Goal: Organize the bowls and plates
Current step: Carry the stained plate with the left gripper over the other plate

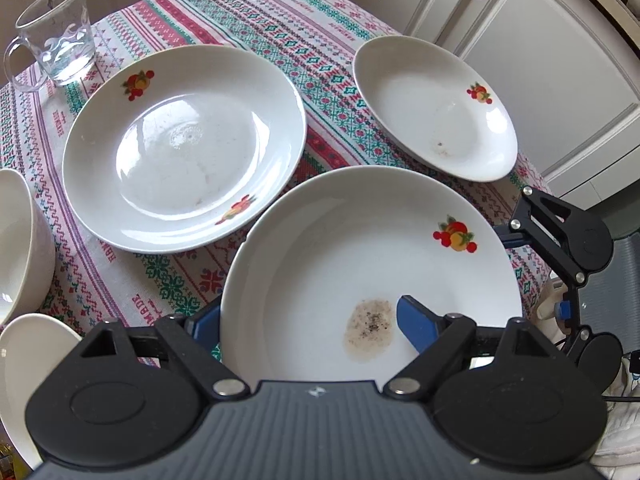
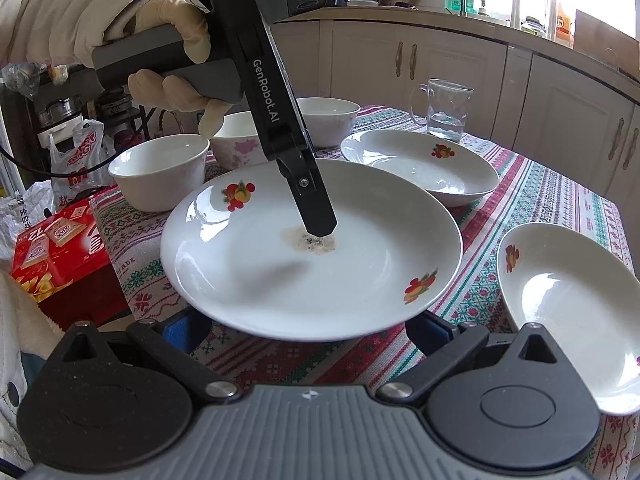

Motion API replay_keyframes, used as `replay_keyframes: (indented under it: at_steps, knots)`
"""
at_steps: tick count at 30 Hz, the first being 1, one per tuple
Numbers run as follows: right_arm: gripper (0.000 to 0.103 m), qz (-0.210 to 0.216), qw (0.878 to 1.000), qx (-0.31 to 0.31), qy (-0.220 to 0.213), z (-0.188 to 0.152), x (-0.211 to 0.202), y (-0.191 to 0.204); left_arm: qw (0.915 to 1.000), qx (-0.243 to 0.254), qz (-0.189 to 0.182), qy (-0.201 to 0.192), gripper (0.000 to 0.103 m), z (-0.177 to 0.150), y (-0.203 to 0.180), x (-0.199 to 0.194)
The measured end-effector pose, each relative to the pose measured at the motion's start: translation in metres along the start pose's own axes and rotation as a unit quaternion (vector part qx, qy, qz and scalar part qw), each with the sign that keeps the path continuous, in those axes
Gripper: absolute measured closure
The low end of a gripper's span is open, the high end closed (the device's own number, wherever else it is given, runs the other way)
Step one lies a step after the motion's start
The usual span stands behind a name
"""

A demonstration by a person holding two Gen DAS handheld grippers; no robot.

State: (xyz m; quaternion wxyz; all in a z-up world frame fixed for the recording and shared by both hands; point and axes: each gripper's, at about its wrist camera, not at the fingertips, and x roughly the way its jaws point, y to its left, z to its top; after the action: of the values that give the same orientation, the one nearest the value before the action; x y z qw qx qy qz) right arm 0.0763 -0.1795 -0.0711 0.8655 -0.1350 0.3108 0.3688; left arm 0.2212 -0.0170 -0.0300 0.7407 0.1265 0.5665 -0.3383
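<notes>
My left gripper is shut on the rim of a white fruit-print plate with a brown food stain, and holds it above the tablecloth; one blue finger lies on top, the other under the rim. The same plate shows in the right wrist view with the left gripper pinching it. A second plate lies on the table at the left, a third at the far right. My right gripper is open, its blue fingers low under the held plate's near edge.
A glass mug stands at the far left corner. White bowls stand in a group behind the held plate. A red box and bags lie off the table's left edge. Cabinets stand behind the table.
</notes>
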Motion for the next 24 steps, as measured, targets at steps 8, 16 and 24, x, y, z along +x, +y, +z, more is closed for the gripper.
replay_keyframes:
  at_steps: [8, 16, 24]
  knots:
    - [0.0, -0.015, 1.0, -0.002, -0.006, 0.004, -0.014, -0.013, 0.9997, 0.016, -0.001, -0.019, 0.016, 0.022, -0.012, -0.01]
    - [0.0, -0.041, 0.999, 0.003, -0.011, 0.003, -0.031, -0.037, 0.9989, 0.038, -0.007, -0.025, 0.016, 0.058, -0.029, -0.002]
    - [0.0, -0.065, 0.997, 0.029, -0.015, -0.008, -0.045, -0.07, 0.9974, 0.068, -0.015, -0.02, 0.016, 0.102, -0.05, 0.019]
